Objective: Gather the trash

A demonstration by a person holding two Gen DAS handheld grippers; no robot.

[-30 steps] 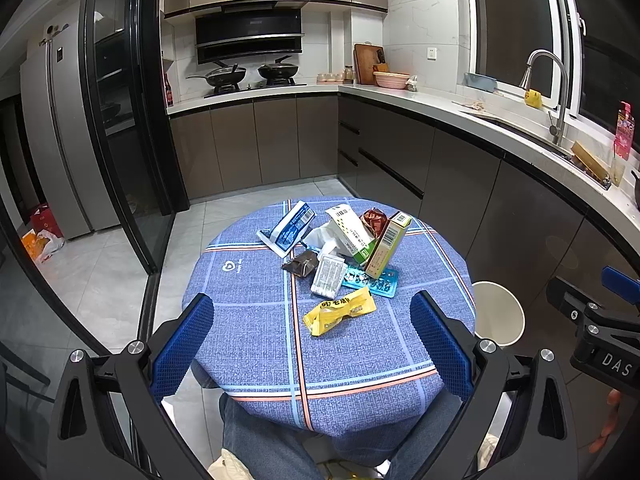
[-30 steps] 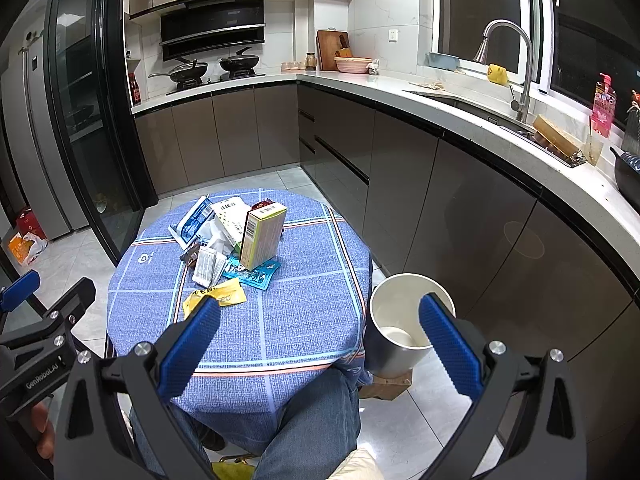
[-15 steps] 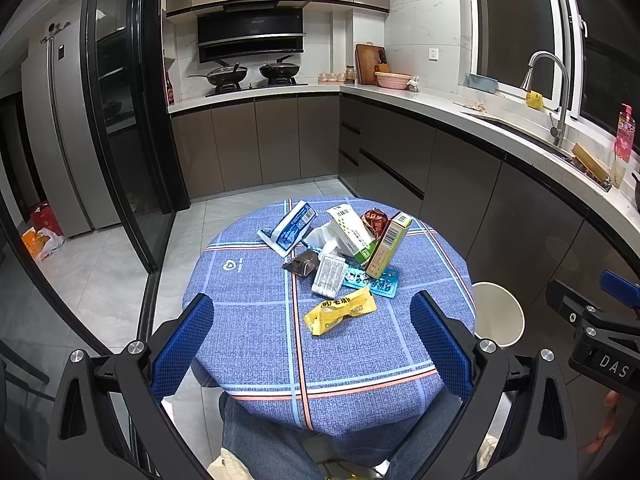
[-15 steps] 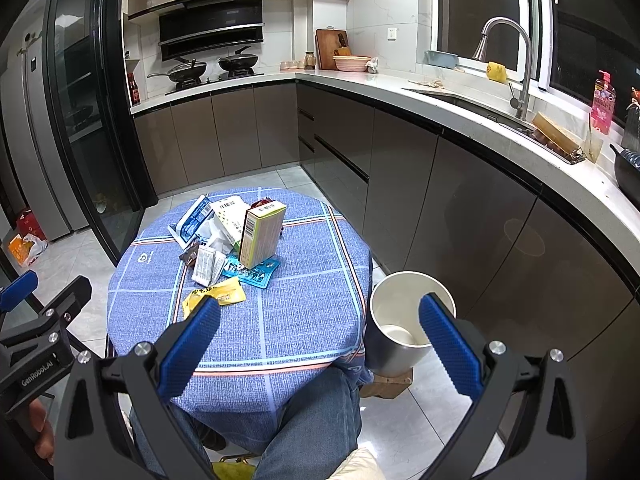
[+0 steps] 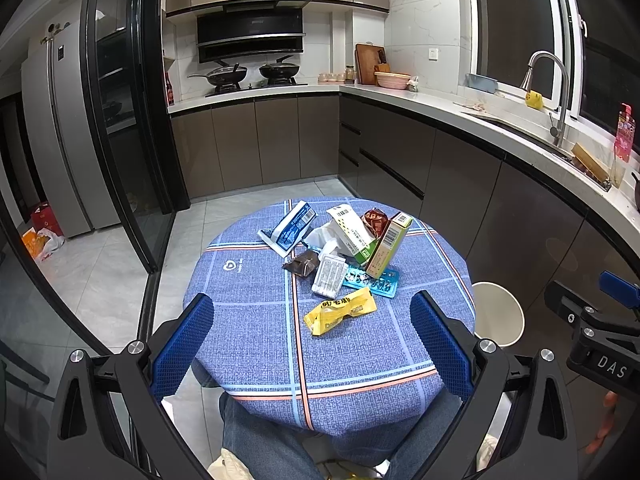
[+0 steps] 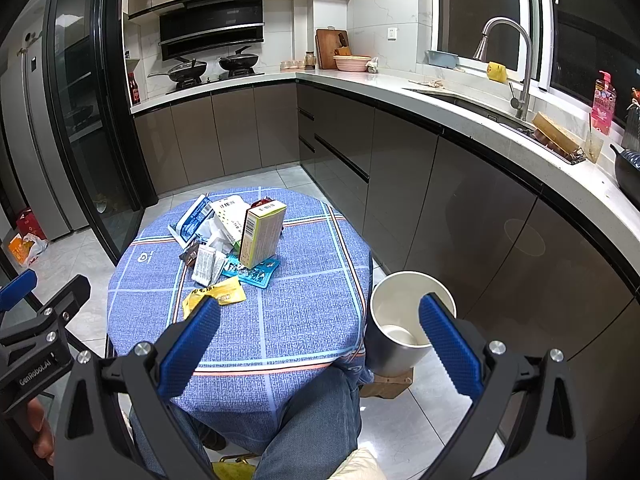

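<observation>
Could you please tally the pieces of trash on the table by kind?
Cardboard boxes: 2
Wrappers and pouches: 4
Blister packs: 2
Tissue: 1
Total: 9

Your right gripper [image 6: 320, 344] hangs wide apart above near edge of round table [image 6: 304, 320] with blue checked cloth. Trash heaped at far left of tabletop: yellow-green box [image 6: 262, 236] upright, teal blister pack [image 6: 254, 272] under it, yellow wrapper [image 6: 220, 294] nearest you, partly behind left blue finger [image 6: 190, 346]. White bin [image 6: 400, 322] on floor just right of table. Your left gripper [image 6: 36, 320] at left edge, jaw spread unclear. Your denim-clad knees [image 6: 304, 420] below table.
</observation>
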